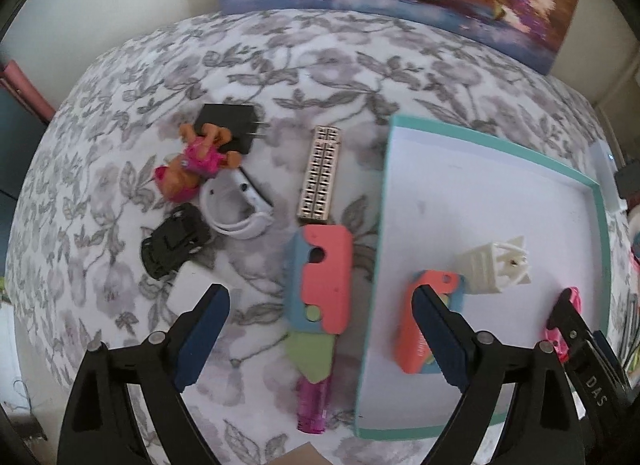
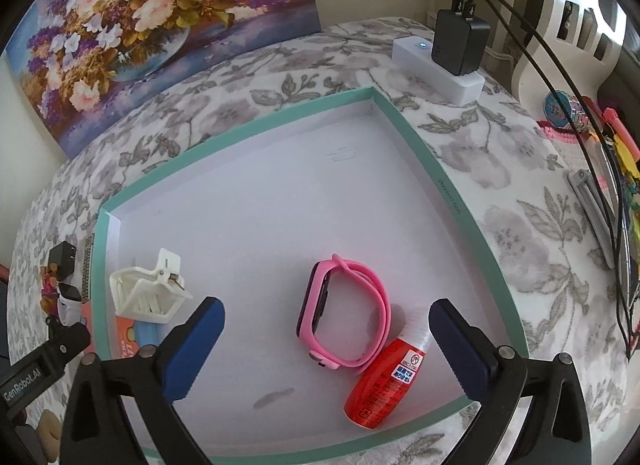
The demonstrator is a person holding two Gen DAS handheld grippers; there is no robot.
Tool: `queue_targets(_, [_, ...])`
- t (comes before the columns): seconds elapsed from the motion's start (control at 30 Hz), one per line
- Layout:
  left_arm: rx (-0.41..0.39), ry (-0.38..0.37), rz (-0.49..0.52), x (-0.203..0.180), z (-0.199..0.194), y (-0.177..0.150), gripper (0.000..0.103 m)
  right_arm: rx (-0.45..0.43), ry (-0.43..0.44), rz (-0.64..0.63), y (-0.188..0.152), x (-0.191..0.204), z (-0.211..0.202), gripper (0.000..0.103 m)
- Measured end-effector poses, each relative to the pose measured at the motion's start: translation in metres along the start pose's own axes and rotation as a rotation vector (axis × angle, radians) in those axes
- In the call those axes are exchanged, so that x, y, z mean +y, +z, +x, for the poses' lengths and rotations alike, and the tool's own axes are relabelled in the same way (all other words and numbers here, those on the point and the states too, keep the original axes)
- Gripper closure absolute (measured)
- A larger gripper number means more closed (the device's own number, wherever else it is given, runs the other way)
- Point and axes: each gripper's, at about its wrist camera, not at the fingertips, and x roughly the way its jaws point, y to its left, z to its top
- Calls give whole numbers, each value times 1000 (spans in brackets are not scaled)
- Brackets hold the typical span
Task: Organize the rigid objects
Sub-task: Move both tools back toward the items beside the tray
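Observation:
A teal-rimmed white box lid (image 1: 600,225) (image 2: 420,137) lies on the floral cloth. In it are a white hair claw (image 2: 144,293) (image 1: 494,267), a pink watch (image 2: 344,317), a red bottle (image 2: 380,381) and a coral-blue toy (image 1: 420,329). Left of the lid lie a coral toy knife (image 1: 320,293), a patterned bar (image 1: 320,175), a white watch (image 1: 236,205), a black toy car (image 1: 174,241), a pup figure (image 1: 200,161) and a black plug (image 1: 228,125). My left gripper (image 1: 320,333) is open over the toy knife. My right gripper (image 2: 326,345) is open above the pink watch.
A flower painting (image 2: 160,25) leans on the wall at the back. A white power strip (image 2: 436,65) with a black charger (image 2: 460,41) and cables stands behind the lid. Stationery clutter (image 2: 600,153) sits at the right edge.

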Motion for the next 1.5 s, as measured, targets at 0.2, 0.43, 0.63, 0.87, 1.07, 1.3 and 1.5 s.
queue_targets(0.2, [-6, 8, -36, 10, 0, 2, 9, 11, 6, -20, -2, 4, 2, 0])
queue_targets(0.43, [-32, -8, -78, 25, -10, 8, 8, -4, 13, -52, -3, 12, -5, 0])
queue_targets(0.63, [-69, 17, -117, 52, -23, 16, 7, -29, 47, -94, -6, 33, -21, 0])
queue_targets(0.87, [-127, 56, -163, 89, -43, 24, 7, -6, 112, -133, -20, 71, -29, 0])
queue_targets(1.07, [-130, 76, -199, 120, -47, 25, 7, 10, 131, -205, -34, 110, -32, 0])
queue_targets(1.3, [-118, 100, -250, 156, -42, 21, 7, 39, 164, -233, -45, 142, -33, 0])
queue_targets(1.5, [-77, 66, -254, 169, -28, 18, 7, 57, 174, -283, -55, 174, -29, 0])
